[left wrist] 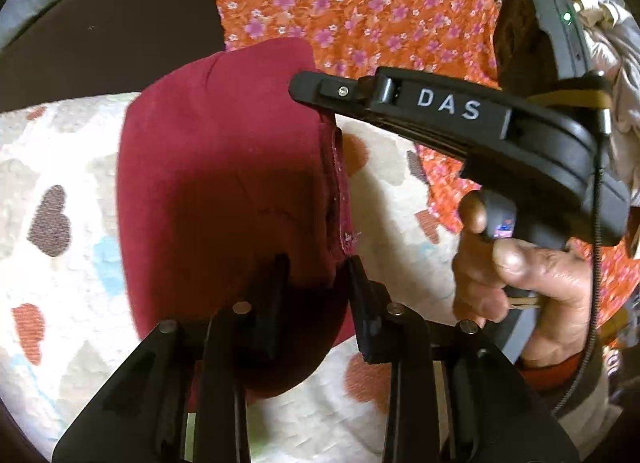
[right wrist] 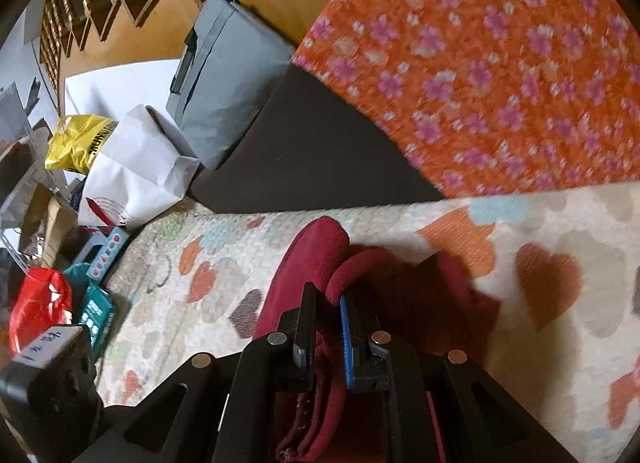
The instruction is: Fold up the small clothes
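— What do you have in front of your left gripper (left wrist: pixel 316 263)?

— Your maroon garment (left wrist: pixel 224 183), bunched on the heart-print blanket (left wrist: pixel 60 167). Your fingers stand apart, each tip resting on the cloth's near edge, with fabric between them but not pinched.

— And toward two o'clock?

— Your right gripper (left wrist: pixel 304 89) reaches in from there, its black body marked "DAS", its tip touching the garment's upper right corner. Whether it grips the cloth, you cannot tell from here. Your right hand (left wrist: pixel 520 283) wraps the handle at four o'clock.

— Beyond that?

— An orange flowered cloth (left wrist: pixel 360 3) spreads across twelve to one o'clock.
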The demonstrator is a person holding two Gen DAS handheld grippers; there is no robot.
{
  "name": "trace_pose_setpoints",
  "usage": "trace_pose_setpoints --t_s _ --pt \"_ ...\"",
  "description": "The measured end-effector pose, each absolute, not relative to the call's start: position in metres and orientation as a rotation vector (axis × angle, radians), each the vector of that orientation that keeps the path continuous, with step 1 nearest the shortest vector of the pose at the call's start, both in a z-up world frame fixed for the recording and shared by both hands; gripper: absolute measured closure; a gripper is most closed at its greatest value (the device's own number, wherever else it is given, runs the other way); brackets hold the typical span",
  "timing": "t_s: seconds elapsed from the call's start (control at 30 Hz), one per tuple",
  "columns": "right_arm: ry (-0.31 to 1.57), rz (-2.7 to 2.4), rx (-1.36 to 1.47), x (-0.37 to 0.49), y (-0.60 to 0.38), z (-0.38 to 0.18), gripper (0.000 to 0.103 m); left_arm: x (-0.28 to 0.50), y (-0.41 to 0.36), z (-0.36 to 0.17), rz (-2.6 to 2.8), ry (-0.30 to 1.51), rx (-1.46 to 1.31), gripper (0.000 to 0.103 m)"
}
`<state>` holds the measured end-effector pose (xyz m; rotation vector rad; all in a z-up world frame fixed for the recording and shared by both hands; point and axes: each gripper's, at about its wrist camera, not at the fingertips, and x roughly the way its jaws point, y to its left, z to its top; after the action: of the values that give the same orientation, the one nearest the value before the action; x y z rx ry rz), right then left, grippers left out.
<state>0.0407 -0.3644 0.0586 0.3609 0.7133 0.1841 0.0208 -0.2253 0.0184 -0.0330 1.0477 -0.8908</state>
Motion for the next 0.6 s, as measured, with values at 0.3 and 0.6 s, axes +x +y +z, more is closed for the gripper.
trace_pose_setpoints --t_s 0.3,0.6 --pt "0.806 0.089 0.398 0.055 -0.4 0.007 0.093 0.027 -0.246 -0.016 -0.866 1.099 -0.054 0.075" --pt "0.867 0.03 0.473 0.064 -0.416 -0.033 0.091 0.016 -0.23 0.0 -0.914 1.119 0.039 0.074"
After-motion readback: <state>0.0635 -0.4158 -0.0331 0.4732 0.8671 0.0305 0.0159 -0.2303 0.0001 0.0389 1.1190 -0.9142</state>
